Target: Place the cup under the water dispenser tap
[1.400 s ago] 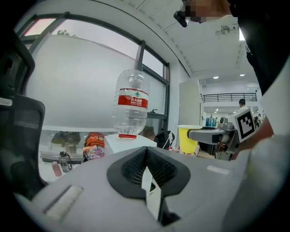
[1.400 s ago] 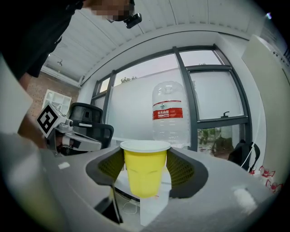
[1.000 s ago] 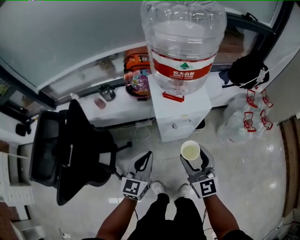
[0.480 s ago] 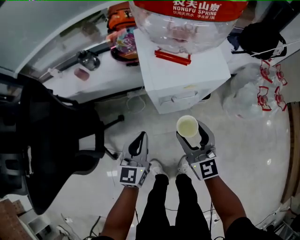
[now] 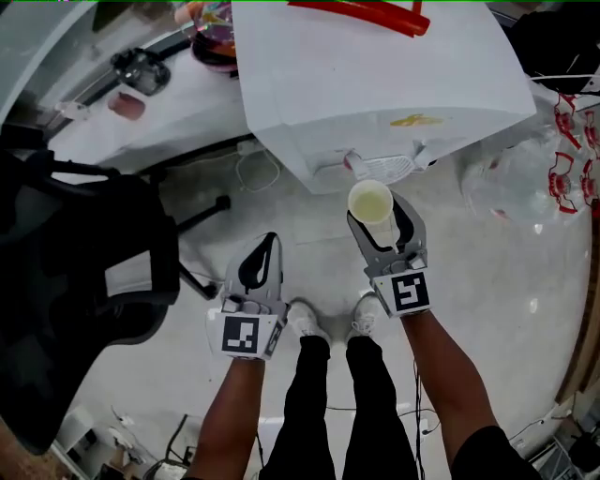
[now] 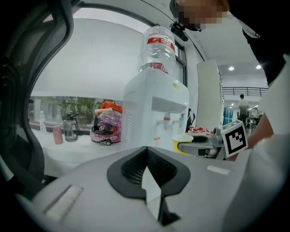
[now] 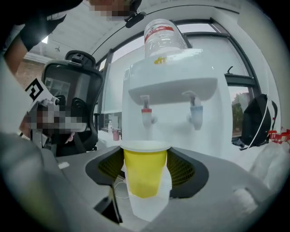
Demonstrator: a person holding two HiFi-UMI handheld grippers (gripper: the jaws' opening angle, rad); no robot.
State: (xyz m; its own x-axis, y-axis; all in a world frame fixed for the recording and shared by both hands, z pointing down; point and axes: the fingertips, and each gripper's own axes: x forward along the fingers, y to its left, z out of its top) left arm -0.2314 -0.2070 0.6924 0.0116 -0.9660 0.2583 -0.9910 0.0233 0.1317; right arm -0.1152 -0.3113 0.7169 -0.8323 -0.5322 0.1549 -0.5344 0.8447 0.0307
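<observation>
Hanging shut and empty, the left hand-held gripper (image 5: 263,255) idles; the right hand-held gripper (image 5: 379,223) clamps the yellow cup (image 5: 370,201) upright, just short of the water dispenser (image 5: 375,84). Best slide it level beneath a tap (image 7: 146,117), rim clear.

Cut off by the head view's top edge: the red plastic collar (image 5: 375,13) atop the white box-shaped water dispenser (image 5: 375,84). Mostly hidden under that dispenser's overhanging top: its taps (image 5: 354,165), only tips peeking out. Cropped at the left edge: the black mesh office chair (image 5: 66,281). In the right gripper view, dispenser's lower front masked by the yellow paper cup (image 7: 144,172). Far-off person (image 6: 243,105) too small for detail.
</observation>
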